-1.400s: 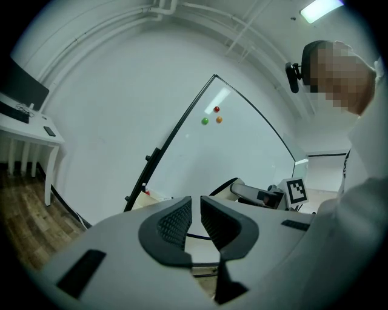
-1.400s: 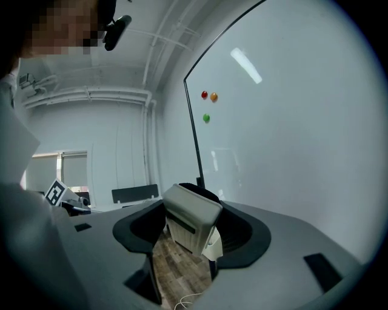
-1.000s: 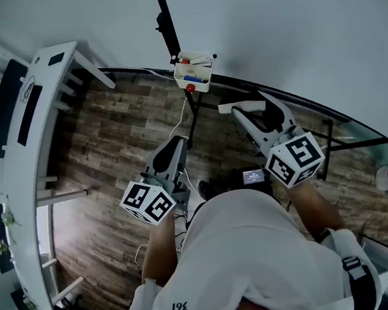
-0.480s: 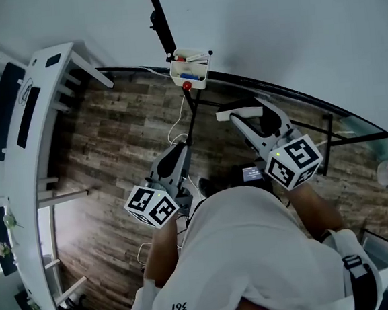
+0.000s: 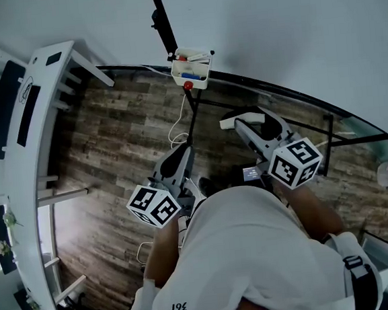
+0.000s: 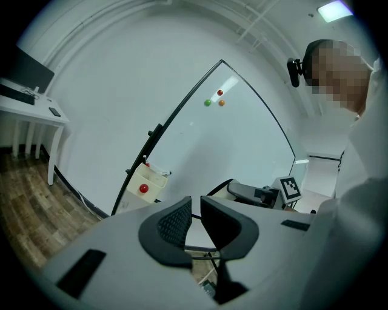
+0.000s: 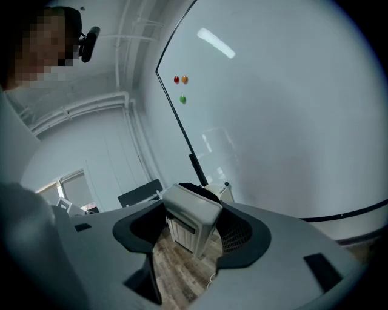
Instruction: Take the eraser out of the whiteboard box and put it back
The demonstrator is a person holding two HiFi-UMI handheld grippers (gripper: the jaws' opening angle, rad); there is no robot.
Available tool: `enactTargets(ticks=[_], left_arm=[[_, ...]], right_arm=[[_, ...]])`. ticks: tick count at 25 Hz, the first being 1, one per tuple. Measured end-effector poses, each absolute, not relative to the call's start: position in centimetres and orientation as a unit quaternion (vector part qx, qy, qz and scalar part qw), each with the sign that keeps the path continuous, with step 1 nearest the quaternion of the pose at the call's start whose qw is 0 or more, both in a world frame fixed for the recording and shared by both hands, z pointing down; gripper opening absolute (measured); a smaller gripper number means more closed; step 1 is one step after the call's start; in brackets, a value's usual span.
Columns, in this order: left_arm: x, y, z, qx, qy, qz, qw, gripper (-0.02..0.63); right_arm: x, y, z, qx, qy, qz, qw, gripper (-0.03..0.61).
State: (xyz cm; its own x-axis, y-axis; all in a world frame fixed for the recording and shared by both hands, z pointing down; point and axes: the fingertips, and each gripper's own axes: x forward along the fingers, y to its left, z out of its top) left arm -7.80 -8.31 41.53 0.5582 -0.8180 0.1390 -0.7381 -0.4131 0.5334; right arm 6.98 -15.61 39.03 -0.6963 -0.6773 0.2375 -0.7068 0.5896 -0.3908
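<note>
Your right gripper has its jaws clenched on the eraser, a pale block that lies crosswise between them. In the right gripper view the eraser fills the gap and both jaws press on its sides. The eraser is out of the whiteboard box and well apart from it, lower and to the right in the head view. The box hangs at the lower edge of the whiteboard, with a red knob just beneath it and small blue and red items inside. Your left gripper grasps nothing: in its own view the left gripper has its jaws drawn together to a narrow slit. It is held over the wooden floor, near the right gripper
</note>
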Motion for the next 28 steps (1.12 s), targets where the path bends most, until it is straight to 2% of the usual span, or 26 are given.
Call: enactTargets(ticks=[28], left_arm=[[-8.4,-7.1,41.7,0.835,-0.461,-0.078,0.289,0.035]], right_arm=[[6.7,-14.8,39.9,0.388,-0.889,0.239,0.049,0.278]])
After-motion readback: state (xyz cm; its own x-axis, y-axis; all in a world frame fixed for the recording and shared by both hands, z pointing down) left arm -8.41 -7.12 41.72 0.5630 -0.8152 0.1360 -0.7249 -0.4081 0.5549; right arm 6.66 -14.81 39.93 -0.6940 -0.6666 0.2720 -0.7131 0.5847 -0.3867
